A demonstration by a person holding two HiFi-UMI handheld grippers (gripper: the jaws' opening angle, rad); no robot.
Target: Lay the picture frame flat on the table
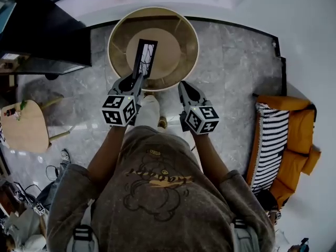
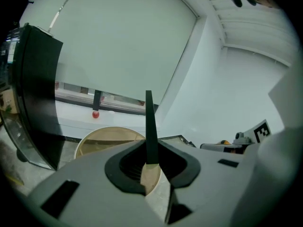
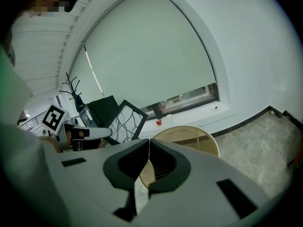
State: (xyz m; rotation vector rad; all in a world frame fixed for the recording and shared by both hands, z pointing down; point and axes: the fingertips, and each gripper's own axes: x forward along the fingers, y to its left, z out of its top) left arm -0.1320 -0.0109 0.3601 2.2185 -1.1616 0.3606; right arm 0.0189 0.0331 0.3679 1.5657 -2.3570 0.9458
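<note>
The picture frame [image 1: 144, 56], black-edged with a white branching pattern, stands nearly upright over the round wooden table [image 1: 184, 25]. My left gripper [image 1: 137, 79] is shut on the frame's lower edge. In the left gripper view the picture frame [image 2: 150, 126] shows edge-on between the jaws, with the table [image 2: 102, 136] beyond it. My right gripper [image 1: 184, 86] hovers at the table's near rim, to the right of the frame, with its jaws together and nothing in them. From the right gripper view I see the picture frame [image 3: 124, 122] tilted at the left and the table [image 3: 189, 134] ahead.
An orange sofa [image 1: 296, 135] with a striped cushion stands at the right. A small wooden side table [image 1: 23, 127] is at the left, and a black cabinet [image 1: 42, 30] at the upper left. Grey marble floor [image 1: 236, 67] surrounds the round table.
</note>
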